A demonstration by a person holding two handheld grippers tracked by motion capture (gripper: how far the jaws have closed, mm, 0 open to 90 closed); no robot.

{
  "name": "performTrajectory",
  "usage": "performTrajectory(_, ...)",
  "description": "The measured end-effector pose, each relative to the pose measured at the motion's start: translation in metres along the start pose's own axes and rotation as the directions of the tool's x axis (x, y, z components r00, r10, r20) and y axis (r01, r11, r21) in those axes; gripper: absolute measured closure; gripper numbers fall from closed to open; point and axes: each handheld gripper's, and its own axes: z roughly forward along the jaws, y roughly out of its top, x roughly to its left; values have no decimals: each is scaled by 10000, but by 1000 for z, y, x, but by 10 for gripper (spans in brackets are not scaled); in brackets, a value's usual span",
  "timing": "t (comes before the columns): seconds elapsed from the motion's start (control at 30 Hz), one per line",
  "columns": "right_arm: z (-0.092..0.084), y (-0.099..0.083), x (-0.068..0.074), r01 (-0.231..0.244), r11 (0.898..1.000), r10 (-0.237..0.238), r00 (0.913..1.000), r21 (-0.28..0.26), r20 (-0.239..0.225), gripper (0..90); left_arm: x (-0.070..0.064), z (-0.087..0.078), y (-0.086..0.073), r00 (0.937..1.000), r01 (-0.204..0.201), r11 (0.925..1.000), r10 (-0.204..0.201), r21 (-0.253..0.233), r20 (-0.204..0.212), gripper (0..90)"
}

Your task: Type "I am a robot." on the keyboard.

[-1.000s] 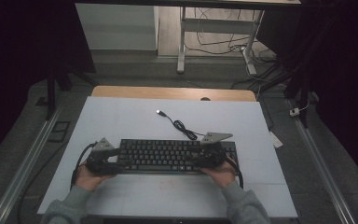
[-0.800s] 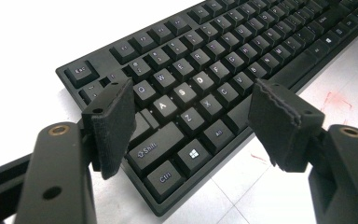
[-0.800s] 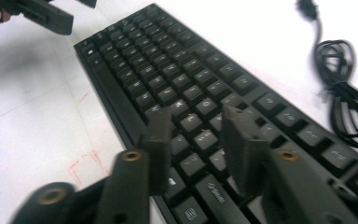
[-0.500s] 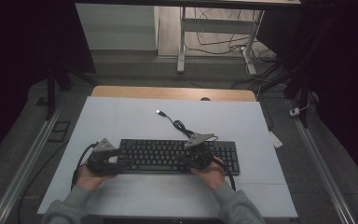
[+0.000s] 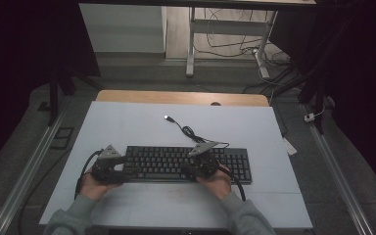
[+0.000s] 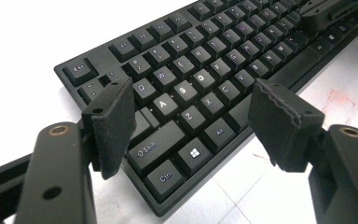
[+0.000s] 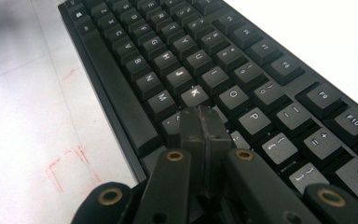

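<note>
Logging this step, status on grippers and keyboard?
Left gripper jaws open, straddling keyboard left end. Right gripper jaws shut, tips over keys near K. Keyboard cable trails behind, nothing blocking.

One black keyboard (image 5: 188,164) on the table (image 5: 142,125), near its front edge. One cable (image 5: 186,129) runs from the keyboard toward the table's back edge, ending in one USB plug (image 5: 167,117). Two grippers: left gripper (image 5: 108,166) at the keyboard's left end, right gripper (image 5: 201,164) over its middle keys. Two hands, one per gripper. One small white tag (image 5: 290,146) by the table's right edge.
</note>
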Motion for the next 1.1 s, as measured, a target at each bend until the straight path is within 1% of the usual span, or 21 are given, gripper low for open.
performTrajectory(0.07, 3, -1, 1, 95, 9999, -96, 9999, 113, 75, 898, 0, 0, 0, 10000, 12, 10000, -12, -17, -21, 319)
performTrajectory(0.1, 4, -1, 2, 245, 9995, -248, 9995, 195, 188, 899, 0, 0, 0, 10000, 16, 10000, -17, -24, -19, 319)
performTrajectory(0.23, 2, 0, 4, 339, 9994, -342, 9991, 113, 243, 899, 0, 0, 0, 10000, 10, 10000, -10, -15, -17, 319)
performTrajectory(0.3, -2, 0, 3, 309, 9994, -304, 9992, -165, 271, 899, 0, -1, 0, 10000, 8, 10000, -8, -35, -22, 319)
performTrajectory(0.37, -8, 1, 1, 219, 9980, -207, 9996, -595, 202, 898, 1, -1, 0, 10000, 22, 10000, -22, -27, -17, 319)
performTrajectory(0.6, -28, -2, -5, -98, 9932, 135, 9994, -1162, 312, 894, -1, -1, -1, 10000, -1, 10000, 1, -17, -18, 318)
performTrajectory(0.63, -30, -4, -6, -139, 9922, 174, 9995, -1237, 277, 861, -1, -1, -1, 10000, -21, 10000, 21, -26, -23, 318)
performTrajectory(0.7, -35, -7, -8, -214, 9912, 262, 9990, -1308, 350, 787, -1, -1, -1, 10000, 15, 10000, -15, -42, -23, 318)
performTrajectory(0.8, -45, -13, -12, -357, 9879, 455, 9971, -1512, 614, 681, 0, -2, -1, 10000, 20, 10000, -20, -52, -28, 318)
performTrajectory(0.87, -51, -16, -15, -420, 9855, 566, 9948, -1645, 850, 631, 0, -2, -1, 10000, 23, 10000, -23, -51, -28, 318)
performTrajectory(0.9, -54, -18, -16, -445, 9836, 609, 9941, -1746, 896, 610, -1, -2, -1, 10000, 31, 10000, -31, -50, -21, 317)
performTrajectory(0.93, -57, -20, -18, -448, 9837, 632, 9929, -1740, 1012, 593, -1, -2, -1, 10000, 28, 10000, -28, -53, -22, 317)
performTrajectory(1.1, -73, -34, -25, -551, 9821, 801, 9877, -1800, 1342, 562, -1, -2, -1, 10000, 5, 10000, -5, -51, -25, 316)
